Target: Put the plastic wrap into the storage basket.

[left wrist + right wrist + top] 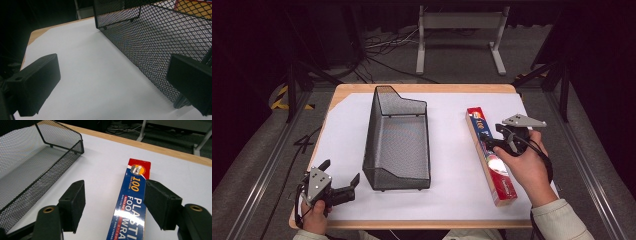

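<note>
Right now we see a long, narrow box of plastic food wrap (490,156) lying flat on the white sheet near the table's (422,89) right edge, well apart from the black mesh basket (398,137). Its glossy top is blue with white and orange lettering, red at both ends, with a round emblem at the far end. Our right gripper (490,143) hangs over the box's middle, its jaws spread, one on each side, not pressing it. Our left gripper (343,176) rests near the basket's near corner, its jaws spread on nothing.
</note>
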`<act>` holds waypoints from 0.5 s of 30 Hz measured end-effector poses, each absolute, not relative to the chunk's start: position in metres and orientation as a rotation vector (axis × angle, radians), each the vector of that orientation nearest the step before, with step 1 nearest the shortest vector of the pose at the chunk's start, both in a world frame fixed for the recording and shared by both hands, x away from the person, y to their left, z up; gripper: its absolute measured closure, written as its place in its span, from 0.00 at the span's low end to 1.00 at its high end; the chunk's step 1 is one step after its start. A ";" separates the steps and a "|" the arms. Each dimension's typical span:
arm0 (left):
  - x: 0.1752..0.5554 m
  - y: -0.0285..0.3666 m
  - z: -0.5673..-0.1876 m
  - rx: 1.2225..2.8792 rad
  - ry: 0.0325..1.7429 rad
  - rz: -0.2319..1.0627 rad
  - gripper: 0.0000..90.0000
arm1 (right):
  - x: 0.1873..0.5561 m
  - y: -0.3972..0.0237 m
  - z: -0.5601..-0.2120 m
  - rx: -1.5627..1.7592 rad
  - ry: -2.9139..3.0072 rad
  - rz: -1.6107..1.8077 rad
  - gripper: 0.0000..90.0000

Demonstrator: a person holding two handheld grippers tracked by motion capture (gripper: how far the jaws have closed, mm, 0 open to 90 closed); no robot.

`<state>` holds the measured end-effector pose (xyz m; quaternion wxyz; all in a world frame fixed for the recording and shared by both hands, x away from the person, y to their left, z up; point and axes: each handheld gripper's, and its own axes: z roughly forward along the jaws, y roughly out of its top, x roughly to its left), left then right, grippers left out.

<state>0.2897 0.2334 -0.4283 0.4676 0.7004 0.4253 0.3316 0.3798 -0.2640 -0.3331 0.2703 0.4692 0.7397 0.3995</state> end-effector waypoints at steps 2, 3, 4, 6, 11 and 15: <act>0.290 0.233 -0.428 1.719 1.043 0.813 0.00 | 0.382 -0.264 -0.334 1.279 1.996 1.066 0.37; 0.290 0.233 -0.428 1.721 1.043 0.814 0.00 | 0.384 -0.263 -0.336 1.302 2.011 1.054 0.36; 0.290 0.233 -0.429 1.722 1.042 0.814 0.00 | 0.388 -0.263 -0.339 1.347 2.042 1.032 0.36; 0.289 0.234 -0.428 1.724 1.041 0.816 0.00 | 0.393 -0.262 -0.346 1.400 2.090 0.979 0.36; 0.289 0.234 -0.428 1.722 1.044 0.816 0.00 | 0.402 -0.265 -0.360 1.468 2.146 0.888 0.33; 0.289 0.234 -0.428 1.717 1.042 0.814 0.00 | 0.407 -0.266 -0.371 1.515 2.182 0.800 0.32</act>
